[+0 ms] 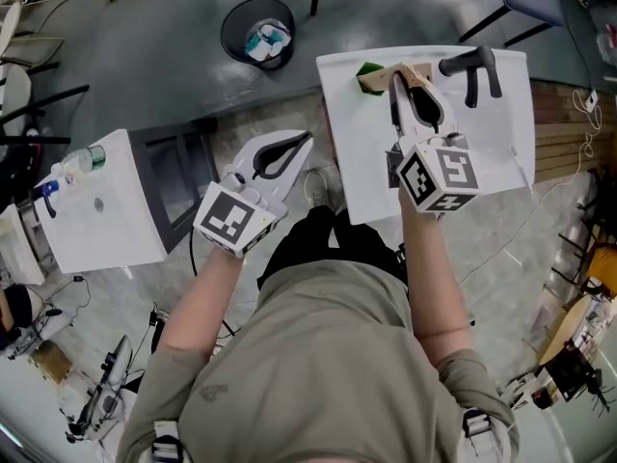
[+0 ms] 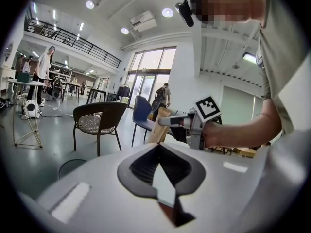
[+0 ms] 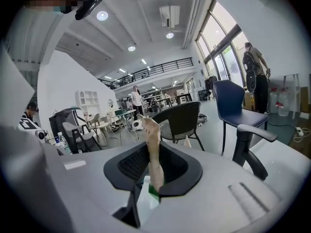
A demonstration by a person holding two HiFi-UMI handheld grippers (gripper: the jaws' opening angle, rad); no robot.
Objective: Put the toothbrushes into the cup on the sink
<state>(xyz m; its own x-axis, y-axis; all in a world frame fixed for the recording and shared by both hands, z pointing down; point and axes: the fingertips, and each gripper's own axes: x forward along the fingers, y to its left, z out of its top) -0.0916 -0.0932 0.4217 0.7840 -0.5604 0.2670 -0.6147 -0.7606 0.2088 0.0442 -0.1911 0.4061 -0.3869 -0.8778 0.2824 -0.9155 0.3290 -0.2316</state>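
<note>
My right gripper [image 3: 151,176] has its fingers clenched on a toothbrush [image 3: 154,149]. It is a flat, pale tan wooden stick, standing up between them, with green at its low end. In the head view it sits at upper middle of the frame, over the white sink [image 1: 501,143], left of the black tap [image 1: 470,66]. My left gripper [image 2: 163,181], at centre left there, has its fingers closed on nothing.
</note>
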